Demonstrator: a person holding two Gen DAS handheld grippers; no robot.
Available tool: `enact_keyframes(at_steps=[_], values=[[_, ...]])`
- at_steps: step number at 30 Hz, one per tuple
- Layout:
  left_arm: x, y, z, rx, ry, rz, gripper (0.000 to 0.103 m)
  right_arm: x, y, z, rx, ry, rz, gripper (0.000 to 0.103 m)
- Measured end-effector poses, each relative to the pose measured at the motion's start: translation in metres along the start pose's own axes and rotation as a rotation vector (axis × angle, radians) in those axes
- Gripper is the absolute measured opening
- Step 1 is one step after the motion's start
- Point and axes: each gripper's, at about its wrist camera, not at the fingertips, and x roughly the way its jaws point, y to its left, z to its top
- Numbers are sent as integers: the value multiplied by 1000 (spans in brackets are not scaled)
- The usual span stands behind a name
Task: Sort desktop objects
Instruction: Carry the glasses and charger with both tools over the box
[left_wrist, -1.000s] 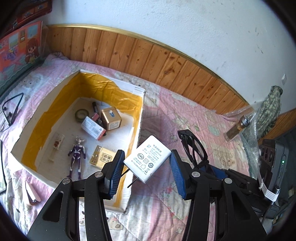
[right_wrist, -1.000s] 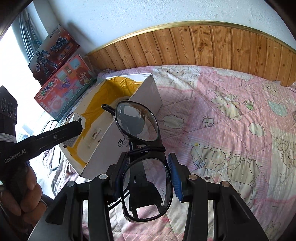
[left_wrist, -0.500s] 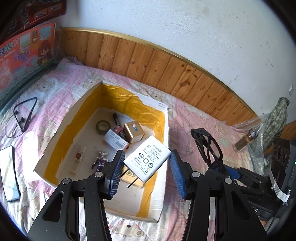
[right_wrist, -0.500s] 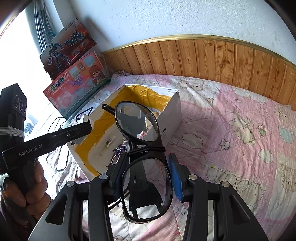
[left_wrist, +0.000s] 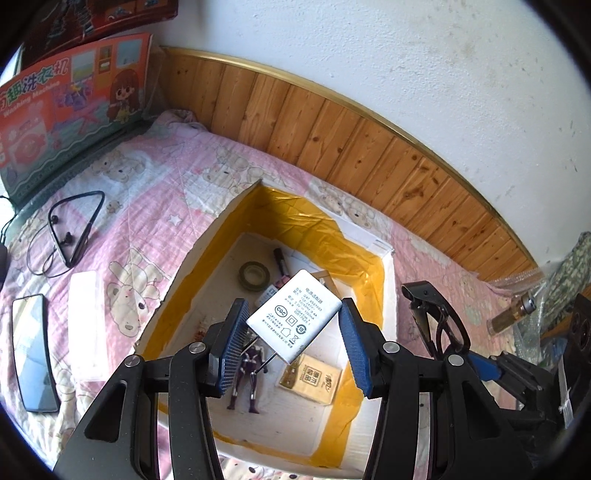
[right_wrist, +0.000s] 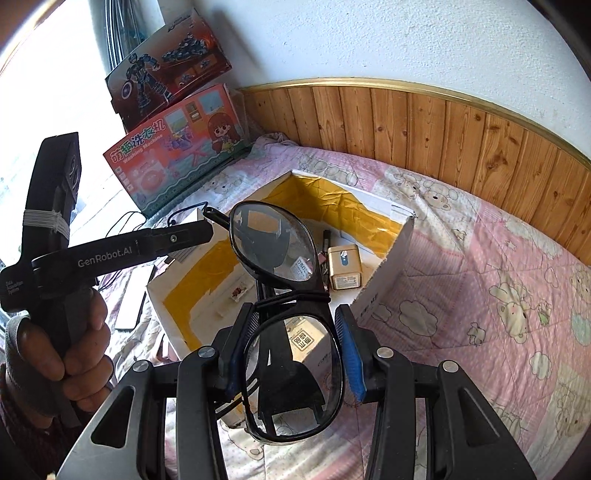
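A pink quilt (left_wrist: 155, 206) printed with cartoon bears covers the work surface, backed by wooden wainscoting (left_wrist: 332, 125) under a white plastered wall. Two toy cartons lean at the far left: one pink washing-machine carton (right_wrist: 173, 147) and one dark robot carton (right_wrist: 166, 85) stacked above it.

One open white box (left_wrist: 388, 295), its inner walls lined with yellow tape, lies on the quilt. Contents visible: one purple figurine (left_wrist: 249, 373), one tape roll (left_wrist: 254, 275), one dark marker (left_wrist: 280, 260), one tan cube-shaped carton (right_wrist: 344, 266), one flat yellow packet (left_wrist: 312, 380). Other items in the box are partly hidden.

On the quilt left of the box: one neckband earphone set (left_wrist: 74, 229), one white slab (left_wrist: 83, 325), one dark phone (left_wrist: 35, 350). One small bottle (left_wrist: 511, 314) lies at the far right.

Left gripper (left_wrist: 293, 350): jaws clamped on one white power adapter (left_wrist: 295, 319), held tilted above the box interior. The adapter is a flat rounded rectangle with printed grey text and certification marks on its face; two metal prongs project from its lower side.

Right gripper (right_wrist: 291, 349): jaws clamped on one pair of black-framed glasses (right_wrist: 288, 295), gripped across the near lens with the far lens projecting forward, held just beside the near edge of the box. The lenses are clear and the temples folded.

One hand (right_wrist: 70, 354) grips the left gripper's handle.
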Motion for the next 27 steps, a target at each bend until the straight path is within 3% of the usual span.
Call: enact_keyframes(at_steps=[10,22,27], values=[[25,25,8,-48,69,42,51,42,10,21,-99,70,-17,45],[74,38,6,-23,236,115,52,96,15,42,-229,181,-77,45],[85,33,5,20,264,133,52,117,16,48,-308,237,-106,45]])
